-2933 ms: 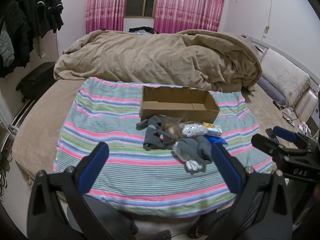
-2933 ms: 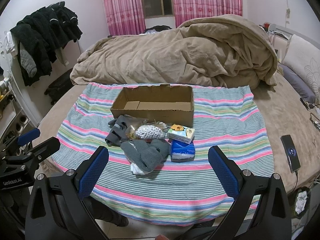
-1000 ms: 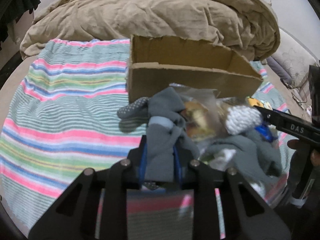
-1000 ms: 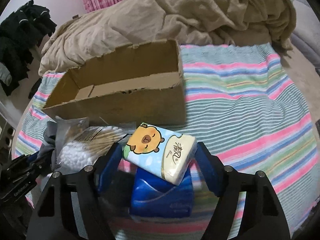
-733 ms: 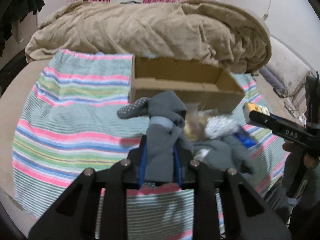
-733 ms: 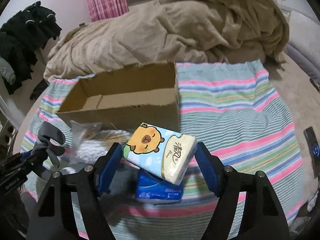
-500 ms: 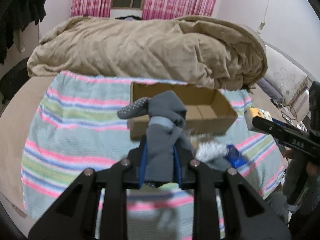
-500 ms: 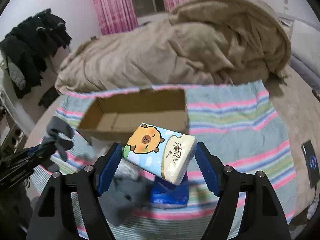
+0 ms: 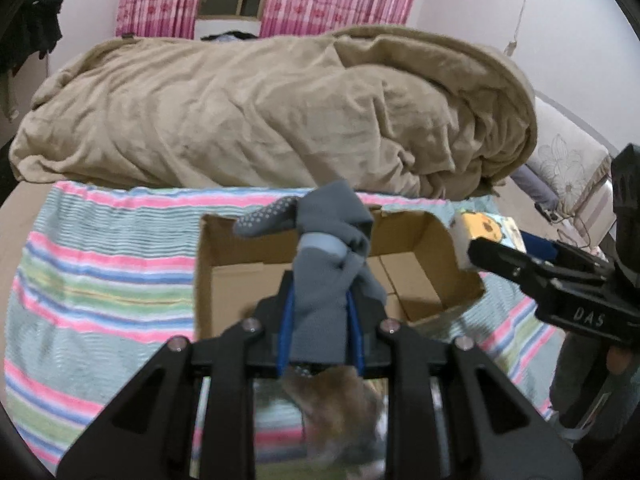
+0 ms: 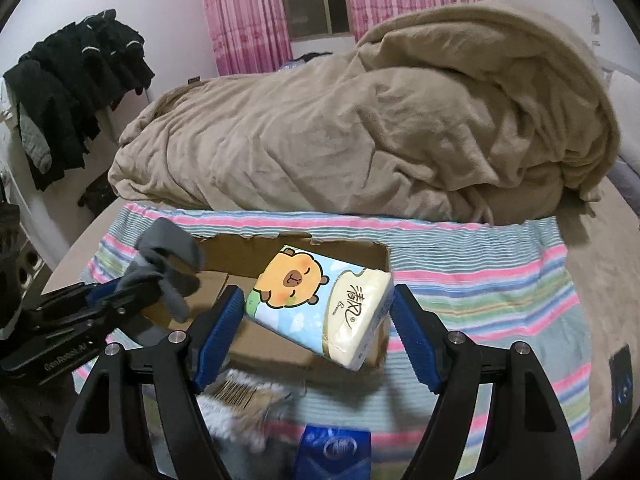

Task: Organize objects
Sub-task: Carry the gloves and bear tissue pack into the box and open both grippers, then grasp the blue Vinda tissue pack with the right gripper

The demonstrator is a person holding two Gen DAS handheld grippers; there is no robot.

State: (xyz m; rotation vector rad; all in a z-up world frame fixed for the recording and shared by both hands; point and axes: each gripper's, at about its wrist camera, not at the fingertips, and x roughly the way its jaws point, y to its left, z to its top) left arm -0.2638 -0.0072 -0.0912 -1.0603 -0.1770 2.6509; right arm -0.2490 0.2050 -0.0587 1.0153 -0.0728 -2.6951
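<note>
On my left, the left gripper (image 9: 320, 332) is pinched tight on a bundle of grey socks (image 9: 328, 264), which stick up from between its blue pads (image 9: 285, 332). Just past the jaws and below the socks sits the open cardboard box (image 9: 224, 276) on a striped blanket (image 9: 100, 280). Beyond the box lies a heaped tan duvet (image 9: 280, 112).

On my right, the right gripper (image 10: 316, 328) has its jaws closed on a tissue pack (image 10: 320, 300) printed with a cartoon animal, held tilted between the pads above the box's near wall. Under the jaws, close to me, I see a blurred bag of cotton swabs (image 10: 240, 400) and a blue packet (image 10: 334, 452) on the blanket.
</note>
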